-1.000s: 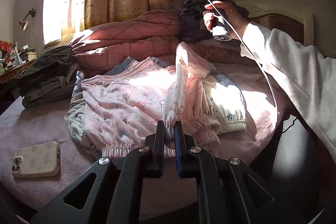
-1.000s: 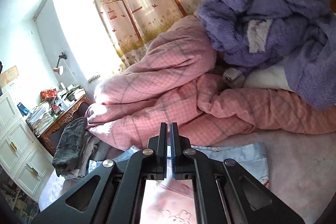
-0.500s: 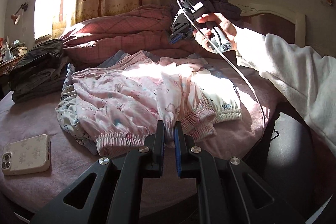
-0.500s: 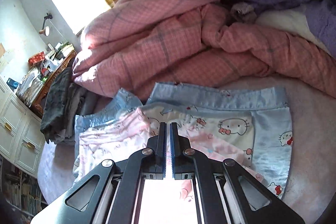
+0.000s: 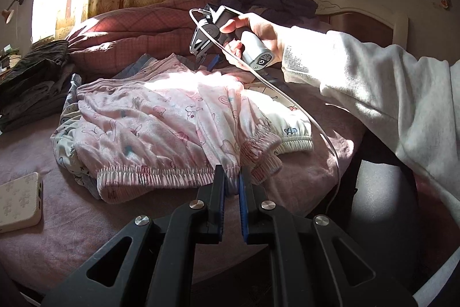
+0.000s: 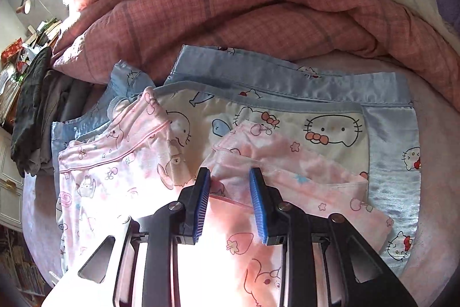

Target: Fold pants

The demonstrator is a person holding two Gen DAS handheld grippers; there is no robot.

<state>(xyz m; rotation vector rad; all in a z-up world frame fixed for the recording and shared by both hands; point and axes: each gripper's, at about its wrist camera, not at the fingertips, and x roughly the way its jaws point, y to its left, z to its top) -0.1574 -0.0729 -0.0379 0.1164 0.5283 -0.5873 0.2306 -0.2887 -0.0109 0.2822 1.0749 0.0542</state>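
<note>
1. Clamping item: left gripper (image 5: 231, 183), black two-finger tool with blue pads, jaws pinched on the elasticated waistband edge of the pale pink cartoon-print pyjama pants (image 5: 161, 131); fabric shows between the pads.
2. Right gripper (image 6: 230, 183), same make, jaws apart over the far end of the pink pants, nothing held; pink cloth lies between and below the pads, contact cannot be told.
3. Right hand (image 5: 258, 32), white sleeve, grips the tool handle; white cable (image 5: 302, 111) trails across the garment.
4. Pants: lying doubled lengthwise on the mauve bedspread (image 5: 72, 220), on top of a cream and blue cat-print garment (image 6: 330, 131).
5. Surrounds: pink checked quilt (image 6: 230, 5) bunched behind; dark folded clothes (image 5: 31, 88) to the left; white phone (image 5: 17, 202) near the bed edge.
6. Handling judgement: keep the left pinch firm until the fold settles; lift the right tool straight up so the pads do not drag the laid end; keep the cable from snagging the cloth; square the edges before the next fold.
</note>
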